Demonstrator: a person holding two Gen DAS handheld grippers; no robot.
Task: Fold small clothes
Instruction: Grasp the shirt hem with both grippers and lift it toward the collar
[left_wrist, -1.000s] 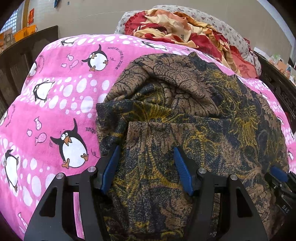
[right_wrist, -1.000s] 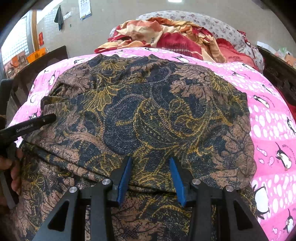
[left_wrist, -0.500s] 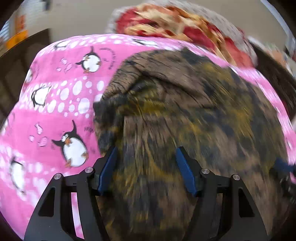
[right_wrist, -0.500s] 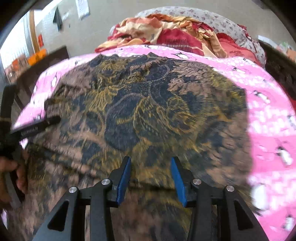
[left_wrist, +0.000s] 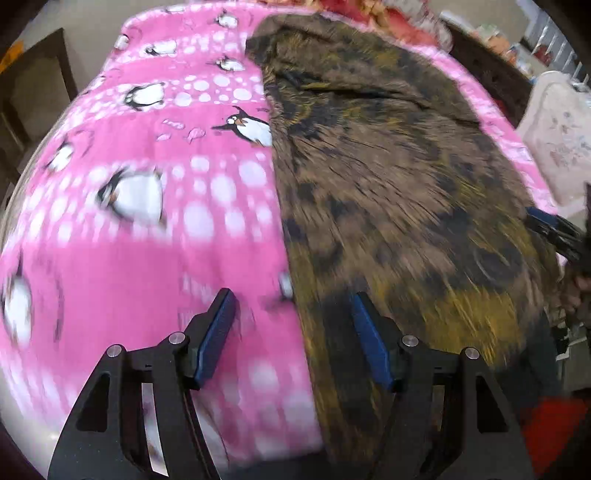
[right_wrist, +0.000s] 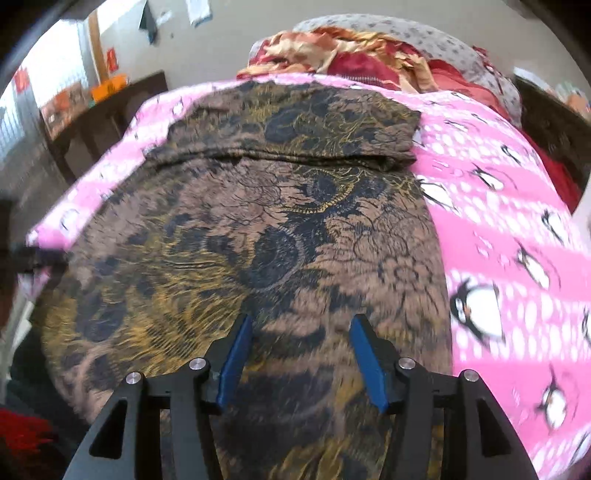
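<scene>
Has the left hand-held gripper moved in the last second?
Yes. The left hand-held gripper shifted left: it now straddles the garment's edge, partly over the pink blanket.

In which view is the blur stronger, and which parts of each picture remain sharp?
Left wrist view: strong motion blur smears the patterned garment and the pink penguin blanket; only the left gripper is crisp. Right wrist view: milder blur, mostly near the right gripper; the garment's far fold reads fairly sharp. Both show fisheye bending and dark corners.
</scene>
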